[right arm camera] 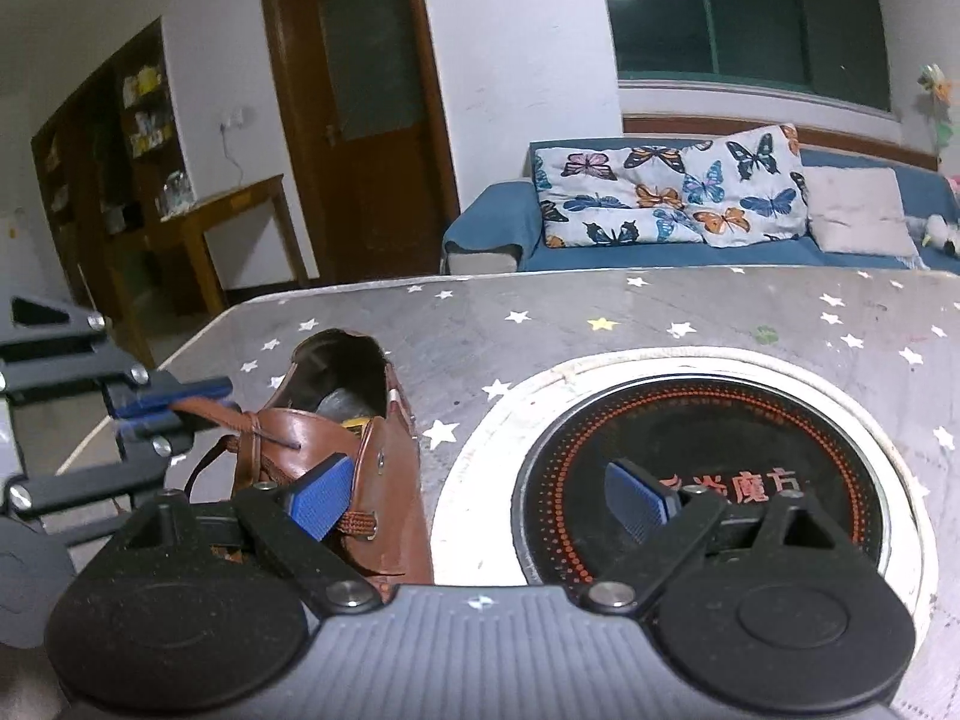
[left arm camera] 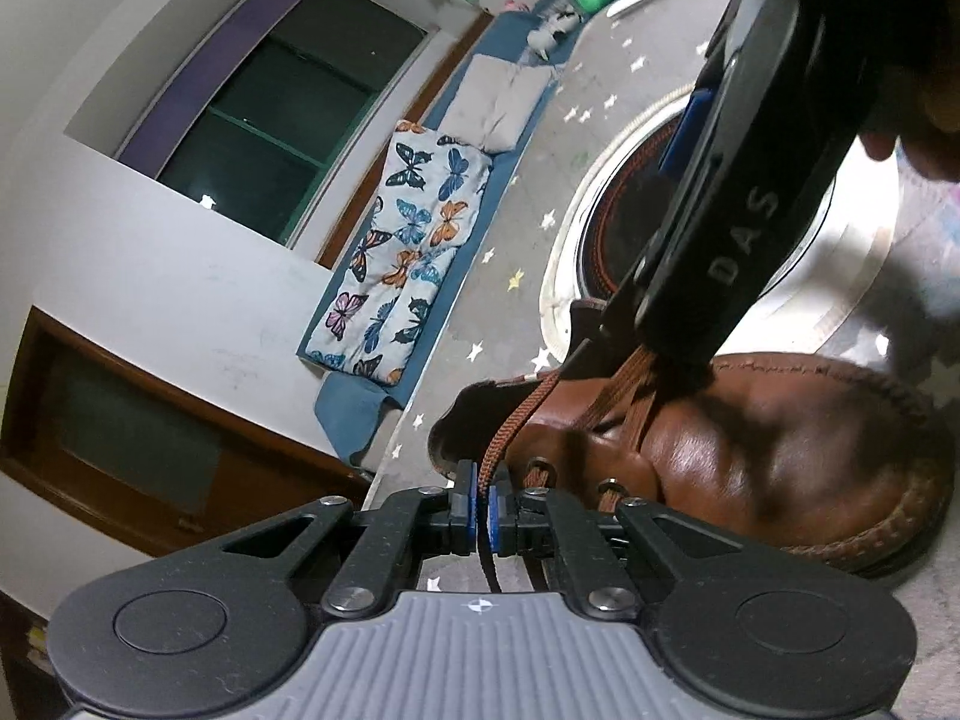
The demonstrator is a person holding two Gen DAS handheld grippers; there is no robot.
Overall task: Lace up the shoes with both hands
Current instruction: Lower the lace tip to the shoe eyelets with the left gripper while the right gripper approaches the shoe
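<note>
Shoe (left arm camera: 750, 450), glossy brown leather, fills the lower right of your left view; your left gripper (left arm camera: 485, 507) pinches its woven lace (left arm camera: 510, 420), your right gripper (right arm camera: 486, 495) gapes wide.

star-print table (right arm camera: 660, 312), round hob (right arm camera: 708, 480), butterfly cushions (right arm camera: 666, 189), blue sofa (right arm camera: 498, 222)

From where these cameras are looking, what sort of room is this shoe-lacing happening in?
Most likely a home living room. A blue sofa with butterfly-print cushions stands under a dark window, a wooden door is beside it, and the brown shoe sits on a star-patterned table.
</note>
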